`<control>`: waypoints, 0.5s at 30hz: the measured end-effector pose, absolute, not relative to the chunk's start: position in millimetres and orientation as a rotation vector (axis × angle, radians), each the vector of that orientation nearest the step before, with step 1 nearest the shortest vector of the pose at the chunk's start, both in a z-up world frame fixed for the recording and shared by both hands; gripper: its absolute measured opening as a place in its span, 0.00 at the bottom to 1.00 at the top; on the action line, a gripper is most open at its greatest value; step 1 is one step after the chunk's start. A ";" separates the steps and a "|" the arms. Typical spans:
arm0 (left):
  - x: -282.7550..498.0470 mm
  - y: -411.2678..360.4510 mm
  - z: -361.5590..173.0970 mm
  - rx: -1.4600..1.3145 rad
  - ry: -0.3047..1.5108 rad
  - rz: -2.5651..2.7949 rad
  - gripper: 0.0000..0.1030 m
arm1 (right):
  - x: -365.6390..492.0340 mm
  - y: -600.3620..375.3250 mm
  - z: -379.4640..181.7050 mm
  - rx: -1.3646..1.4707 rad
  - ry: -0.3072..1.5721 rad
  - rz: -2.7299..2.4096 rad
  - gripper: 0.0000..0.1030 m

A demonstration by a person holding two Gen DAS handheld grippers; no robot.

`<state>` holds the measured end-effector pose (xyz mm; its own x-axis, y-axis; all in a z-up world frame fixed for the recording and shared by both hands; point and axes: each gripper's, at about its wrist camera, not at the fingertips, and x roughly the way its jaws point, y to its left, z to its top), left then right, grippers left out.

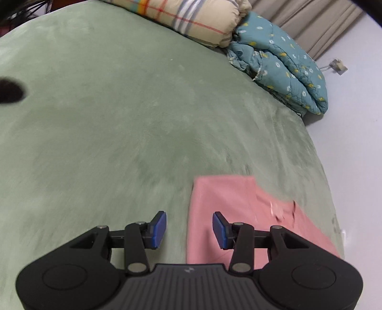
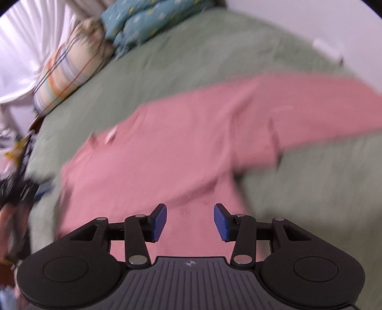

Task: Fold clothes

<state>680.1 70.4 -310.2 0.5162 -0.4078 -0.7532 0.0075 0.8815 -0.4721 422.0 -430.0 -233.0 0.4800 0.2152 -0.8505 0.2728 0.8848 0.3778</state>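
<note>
**Pink top flat on the bed, both tongs empty**

The left gripper [image 1: 189,230] hangs over the green bedspread [image 1: 119,124], its jaws partly apart with nothing between them; the pink top [image 1: 238,205] lies just under its right pad, near the bed's edge. Further off, a plaid pillow [image 1: 191,16] and a blue quilt [image 1: 281,64] sit against the curtain. The right gripper [image 2: 190,220] hovers above the top [image 2: 172,147], jaws likewise partly apart and holding nothing; one sleeve stretches away to the right.
</note>
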 end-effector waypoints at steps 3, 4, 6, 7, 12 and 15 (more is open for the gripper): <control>690.4 47.2 -317.1 -0.328 0.966 -0.310 0.41 | 386.9 -418.1 -242.0 0.567 1.145 -0.027 0.43; 692.8 43.0 -319.2 -0.305 0.960 -0.309 0.41 | 380.8 -418.4 -244.0 0.594 1.155 -0.033 0.43; 696.0 37.7 -322.9 -0.278 0.955 -0.297 0.39 | 371.9 -418.6 -246.0 0.636 1.168 -0.045 0.43; 696.7 36.7 -324.4 -0.273 0.956 -0.289 0.37 | 366.1 -418.7 -246.0 0.657 1.170 -0.055 0.43; 695.2 44.5 -332.2 -0.352 0.973 -0.249 0.18 | 355.7 -423.2 -244.5 0.720 1.170 -0.091 0.43; 694.3 52.6 -335.5 -0.416 0.975 -0.253 0.06 | 357.5 -422.1 -247.9 0.727 1.175 -0.084 0.44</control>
<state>694.3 52.6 -335.5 0.5406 -0.3895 -0.7457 0.0221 0.8927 -0.4502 357.5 -422.1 -247.9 0.4099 0.3037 -0.8601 0.4223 0.7726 0.4740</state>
